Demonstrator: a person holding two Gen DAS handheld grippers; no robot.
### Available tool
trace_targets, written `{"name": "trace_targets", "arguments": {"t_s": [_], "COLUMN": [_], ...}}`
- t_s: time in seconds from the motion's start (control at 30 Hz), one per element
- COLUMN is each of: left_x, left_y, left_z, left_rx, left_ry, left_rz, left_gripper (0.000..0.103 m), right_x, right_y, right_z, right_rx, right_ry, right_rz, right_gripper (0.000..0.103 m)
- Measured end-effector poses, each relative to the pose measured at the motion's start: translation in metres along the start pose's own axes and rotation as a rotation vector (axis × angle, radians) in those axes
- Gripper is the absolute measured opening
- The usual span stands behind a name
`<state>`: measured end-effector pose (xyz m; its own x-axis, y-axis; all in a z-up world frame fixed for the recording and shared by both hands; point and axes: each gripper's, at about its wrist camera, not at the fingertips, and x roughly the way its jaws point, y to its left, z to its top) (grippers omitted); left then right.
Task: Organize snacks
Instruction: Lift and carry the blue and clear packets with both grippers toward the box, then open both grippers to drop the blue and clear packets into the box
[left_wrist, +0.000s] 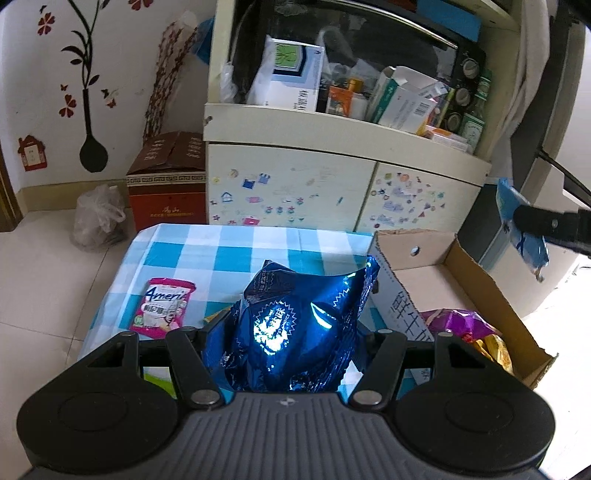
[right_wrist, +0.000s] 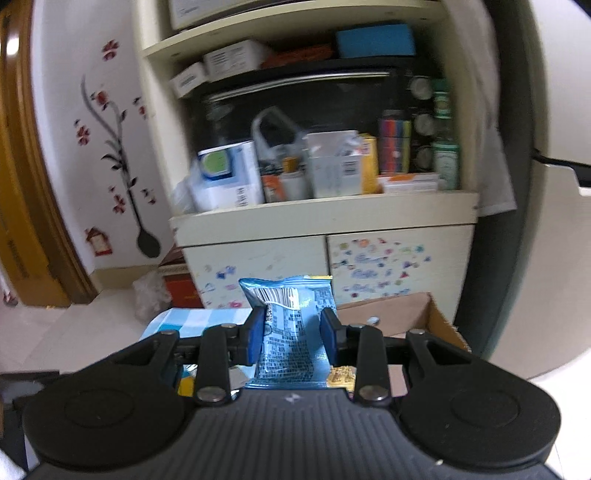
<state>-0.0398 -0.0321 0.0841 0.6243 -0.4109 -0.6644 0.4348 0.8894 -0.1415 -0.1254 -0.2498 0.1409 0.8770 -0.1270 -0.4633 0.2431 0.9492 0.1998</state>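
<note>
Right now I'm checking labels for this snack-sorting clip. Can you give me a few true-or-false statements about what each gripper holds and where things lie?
1. The left gripper holds a dark blue foil bag. True.
2. The right gripper is empty. False: it grips a light blue packet.
3. The cardboard box already holds a purple wrapper. True.
4. The pink snack bag lies inside the box. False: it lies on the checked tablecloth.

A cream wooden cabinet (left_wrist: 291, 184) with sticker-covered doors stands against the wall; a black toaster oven (left_wrist: 369, 48) sits on its shelf behind medicine boxes; a dark red carton (left_wrist: 166, 184) and a crumpled plastic bag (left_wrist: 98, 218) rest on the pale tiled floor beside it.
</note>
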Motion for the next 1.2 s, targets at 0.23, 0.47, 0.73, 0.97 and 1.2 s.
{"name": "trace_targets", "arguments": {"t_s": [0.23,0.47,0.73,0.97,1.2], "left_x": [0.002,0.006,0.018,0.045,0.071], "left_y": [-0.013,-0.026,-0.061,-0.098,-0.129], "left_z": [-0.004,-0.007,0.006,0.024,0.037], "left_rx": [0.042,0.023,0.004,-0.014,0.004], "left_ry": [-0.004,0.005,-0.008,0.008,0.028], "left_rz": [-0.030,-0.105,-0.162,-0.201,-0.208], "left_gripper": [0.069,0.069,0.069,0.069,0.069], "right_x": [-0.014,-0.022,-0.019,-0.014,-0.010], "right_y": [-0.031,-0.065,-0.094,-0.112,-0.128], "right_z": [0.009,0.014,0.010,0.003,-0.004], "right_rx": [0.102,0.239,0.401,0.495,0.595], "right_ry": [-0.050,-0.083,-0.058,-0.034,-0.005], "right_rz": [-0.030,-0.057,-0.075,-0.116,-0.126], "right_gripper": [0.032,0.032,0.032,0.033,0.033]}}
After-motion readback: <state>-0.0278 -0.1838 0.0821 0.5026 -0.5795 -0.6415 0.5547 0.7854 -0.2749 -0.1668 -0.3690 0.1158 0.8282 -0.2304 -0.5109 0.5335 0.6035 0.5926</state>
